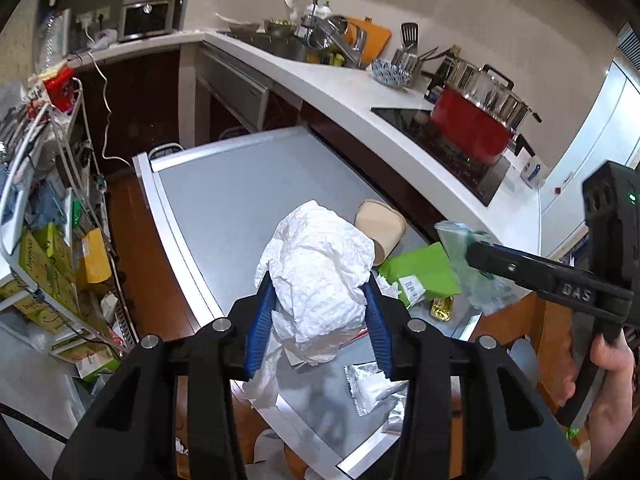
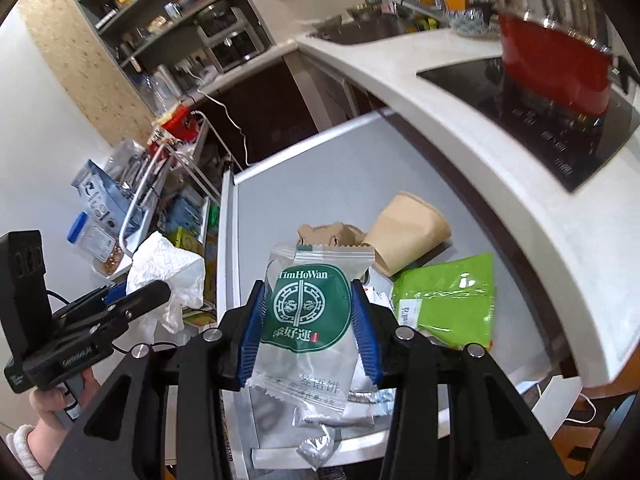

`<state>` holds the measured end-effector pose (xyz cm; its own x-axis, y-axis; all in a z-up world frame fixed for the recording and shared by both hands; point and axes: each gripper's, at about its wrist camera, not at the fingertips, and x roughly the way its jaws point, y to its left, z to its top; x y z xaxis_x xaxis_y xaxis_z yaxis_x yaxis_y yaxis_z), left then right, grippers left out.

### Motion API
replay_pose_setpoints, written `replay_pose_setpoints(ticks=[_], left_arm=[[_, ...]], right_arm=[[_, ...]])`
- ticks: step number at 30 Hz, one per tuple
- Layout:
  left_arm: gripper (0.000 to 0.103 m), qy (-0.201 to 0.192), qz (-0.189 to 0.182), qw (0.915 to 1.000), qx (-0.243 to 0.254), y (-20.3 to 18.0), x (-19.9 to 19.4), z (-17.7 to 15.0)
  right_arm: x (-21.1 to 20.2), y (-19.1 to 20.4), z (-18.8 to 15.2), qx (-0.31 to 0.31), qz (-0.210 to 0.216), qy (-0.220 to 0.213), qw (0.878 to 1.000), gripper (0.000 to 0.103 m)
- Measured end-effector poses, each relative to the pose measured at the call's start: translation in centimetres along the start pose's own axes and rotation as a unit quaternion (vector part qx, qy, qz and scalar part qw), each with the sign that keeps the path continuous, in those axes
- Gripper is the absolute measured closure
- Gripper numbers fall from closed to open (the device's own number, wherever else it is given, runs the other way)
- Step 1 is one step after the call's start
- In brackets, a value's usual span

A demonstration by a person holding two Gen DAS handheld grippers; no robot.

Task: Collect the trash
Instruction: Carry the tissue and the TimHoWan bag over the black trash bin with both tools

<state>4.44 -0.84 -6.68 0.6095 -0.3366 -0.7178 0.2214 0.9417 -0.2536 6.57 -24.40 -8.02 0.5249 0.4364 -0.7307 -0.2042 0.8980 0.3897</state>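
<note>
This is a home kitchen: a white tabletop (image 1: 344,92) carries a black induction hob (image 1: 440,148) with a red pot (image 1: 468,128), a cluttered sink (image 1: 288,46) and what looks like a small oven (image 1: 146,10).

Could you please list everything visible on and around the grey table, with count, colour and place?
crumpled paper towel: one, white, held in left gripper
TimHoWan wrapper: one, clear and green, held in right gripper
paper cup: one, tan, on its side on grey table
green packet: one, lime, table's right side
silver sachets: several, near edge
red pot: one, on cooktop
left gripper: shut
right gripper: shut
</note>
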Motion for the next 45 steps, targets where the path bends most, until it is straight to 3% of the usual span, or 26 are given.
replay_pose_setpoints(ticks=[14,27,35,45], left_arm=[[0.060,-0.024,0.014,0.9994,0.019,-4.6,-4.7,-2.9],[0.060,-0.022,0.021,0.9989,0.034,-7.9,-6.2,-5.9],[0.060,0.017,0.016,0.9970,0.074,-10.7,-5.6,-10.3],[0.060,0.100,0.025,0.9862,0.130,-13.9,-2.2,-18.4]], right_arm=[[-7.8,-0.8,-4.3,-0.017,0.010,-0.029,0.999,0.062],[-10.5,-2.0,-8.3,-0.031,0.015,-0.017,0.999,0.062],[-10.7,-2.4,-12.3,-0.043,0.019,0.015,0.999,0.062],[-7.7,-5.6,-19.7,-0.027,-0.003,0.104,0.994,0.062]])
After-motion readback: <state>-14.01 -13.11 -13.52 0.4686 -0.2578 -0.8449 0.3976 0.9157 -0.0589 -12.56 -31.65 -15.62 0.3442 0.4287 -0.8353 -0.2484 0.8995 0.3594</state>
